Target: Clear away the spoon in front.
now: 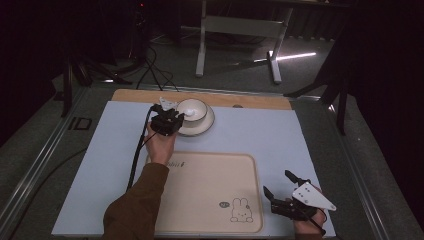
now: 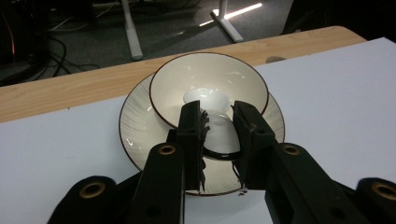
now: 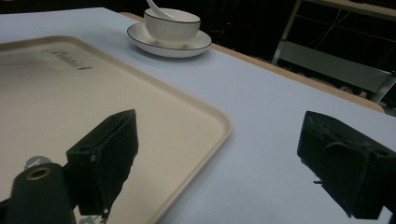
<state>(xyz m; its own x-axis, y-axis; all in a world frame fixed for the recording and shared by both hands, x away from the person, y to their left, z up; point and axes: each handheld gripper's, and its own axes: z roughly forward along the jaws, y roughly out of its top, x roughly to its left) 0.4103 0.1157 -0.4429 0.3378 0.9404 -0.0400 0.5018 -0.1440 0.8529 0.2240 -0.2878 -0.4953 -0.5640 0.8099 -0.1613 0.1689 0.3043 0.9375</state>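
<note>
- Right gripper [image 1: 281, 186], nearest the person at about 4 o'clock on the table: its jaws stand wide apart with nothing between them, hovering just off the right edge of the cream tray [image 1: 210, 165] with its rabbit print.
- The tray lies at the near middle of the pale blue mat [image 1: 280, 135], its surface bare; in the right gripper view its rounded corner [image 3: 219, 122] passes between the two black jaws.
- Left gripper [image 2: 218, 122], farther out at about 11 o'clock: its jaws are pinched onto the handle of a white ceramic spoon [image 2: 219, 130] whose scoop rests inside the bowl.
- The bowl [image 2: 210, 77], white with a dark rim, sits on a matching saucer [image 2: 135, 130] at the far edge of the mat, beside the wooden table strip [image 2: 56, 93].
- Handling, as I judge it: the spoon is light, stiff, glazed and so slippery, and it would chip if knocked on the bowl's rim. A grip across the handle's flat sides, well up from the scoop, seems safest; lift straight out so the bowl isn't tipped off the saucer.
</note>
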